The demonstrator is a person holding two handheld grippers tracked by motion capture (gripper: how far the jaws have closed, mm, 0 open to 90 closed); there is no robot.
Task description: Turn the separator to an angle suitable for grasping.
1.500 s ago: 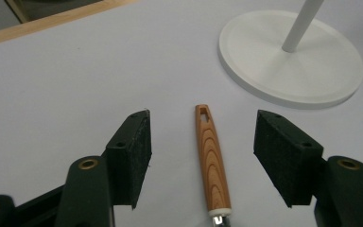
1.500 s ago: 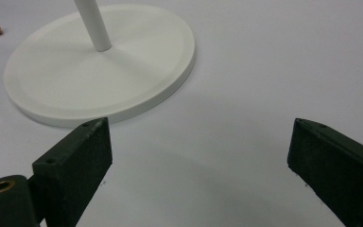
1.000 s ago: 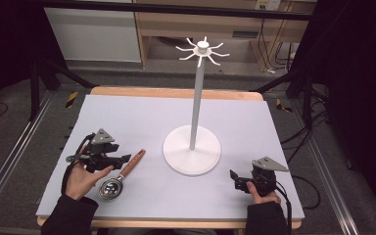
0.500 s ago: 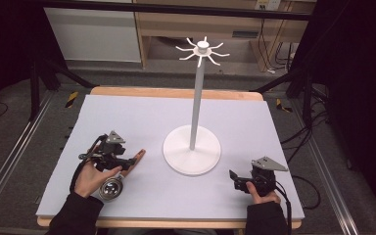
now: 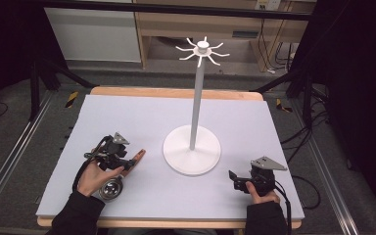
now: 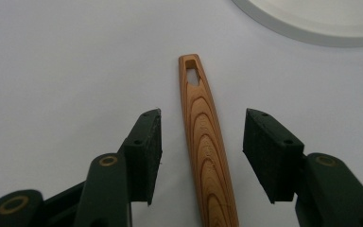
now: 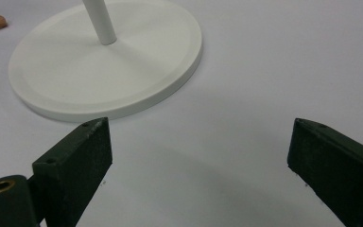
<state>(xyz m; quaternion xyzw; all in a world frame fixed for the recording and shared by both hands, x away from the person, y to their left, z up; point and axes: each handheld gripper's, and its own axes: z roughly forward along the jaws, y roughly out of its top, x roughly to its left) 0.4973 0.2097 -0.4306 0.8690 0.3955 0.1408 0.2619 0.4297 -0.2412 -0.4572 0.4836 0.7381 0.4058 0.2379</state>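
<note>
- My left gripper [image 6: 201, 146] fingers [image 6: 144, 156] stand apart, straddling the tan wooden handle [image 6: 205, 142] without touching it.
- My right gripper [image 7: 196, 170] gapes wide beside the white round stand base [image 7: 108, 61].

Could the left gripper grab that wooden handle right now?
Probably yes: the left gripper is open, the wooden handle lies between its fingers, and nothing is in the way.

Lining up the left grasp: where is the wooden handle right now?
In the left gripper view the wooden handle lies on the mat between that gripper's open jaws, untouched, its slotted end toward the white stand base.
</note>
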